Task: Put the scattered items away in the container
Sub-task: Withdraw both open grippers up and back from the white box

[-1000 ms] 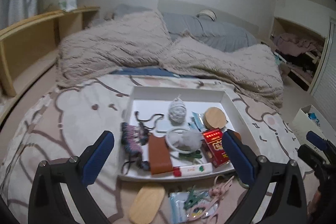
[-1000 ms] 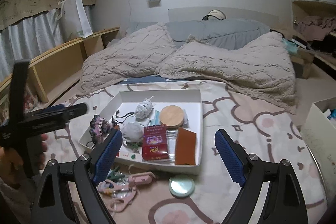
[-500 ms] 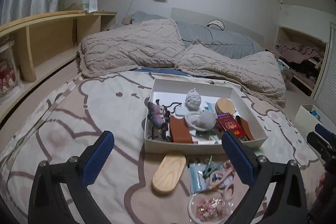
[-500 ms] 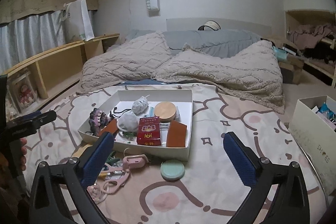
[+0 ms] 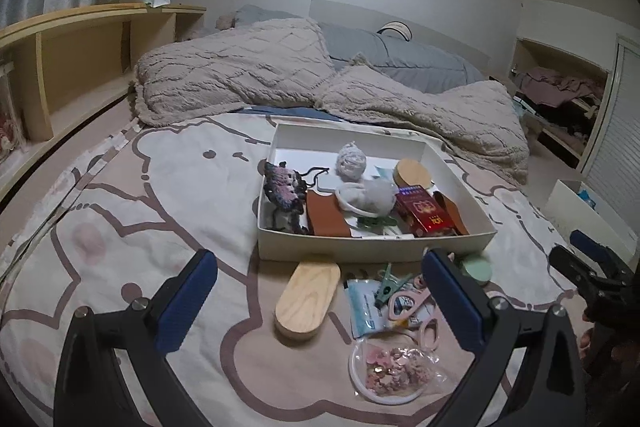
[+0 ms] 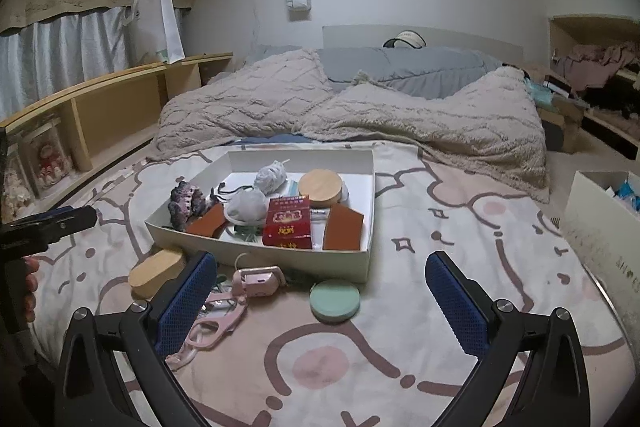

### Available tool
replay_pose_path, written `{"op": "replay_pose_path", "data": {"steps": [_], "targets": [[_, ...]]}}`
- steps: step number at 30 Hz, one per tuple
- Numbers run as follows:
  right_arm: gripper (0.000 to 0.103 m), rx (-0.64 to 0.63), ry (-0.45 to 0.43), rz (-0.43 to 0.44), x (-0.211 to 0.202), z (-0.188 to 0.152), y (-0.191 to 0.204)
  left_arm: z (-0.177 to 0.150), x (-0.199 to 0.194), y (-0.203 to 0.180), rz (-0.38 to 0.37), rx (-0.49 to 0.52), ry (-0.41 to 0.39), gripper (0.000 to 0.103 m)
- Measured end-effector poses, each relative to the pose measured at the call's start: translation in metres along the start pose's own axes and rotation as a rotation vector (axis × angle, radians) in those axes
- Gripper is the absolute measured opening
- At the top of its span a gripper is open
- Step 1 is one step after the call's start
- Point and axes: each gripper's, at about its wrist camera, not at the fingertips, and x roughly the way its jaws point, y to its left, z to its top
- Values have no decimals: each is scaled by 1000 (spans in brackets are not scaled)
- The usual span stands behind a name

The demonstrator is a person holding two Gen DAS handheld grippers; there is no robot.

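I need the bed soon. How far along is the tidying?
Partly done: the white box already holds the red packet and wooden lid. Both grippers, left and right, are open and empty. Wooden case, pink scissors and green compact remain outside.

Matt white box [image 5: 376,251], pale wooden lid [image 5: 307,301]

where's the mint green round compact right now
The mint green round compact lies on the bedspread just outside the white box's near wall, right of the pink gadget; in the left wrist view it peeks out behind the right finger.

White box [image 6: 280,255], red packet [image 6: 288,222], blue fingers [image 6: 456,301].
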Motion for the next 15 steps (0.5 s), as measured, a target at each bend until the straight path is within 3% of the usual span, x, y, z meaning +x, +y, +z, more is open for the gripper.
{"op": "replay_pose_path", "data": {"steps": [8, 15], "targets": [[103, 41, 52, 25, 15, -11, -8, -12, 10, -13, -40, 43, 45, 103], [103, 48, 86, 17, 22, -17, -10, -27, 15, -31, -162, 50, 146, 100]]}}
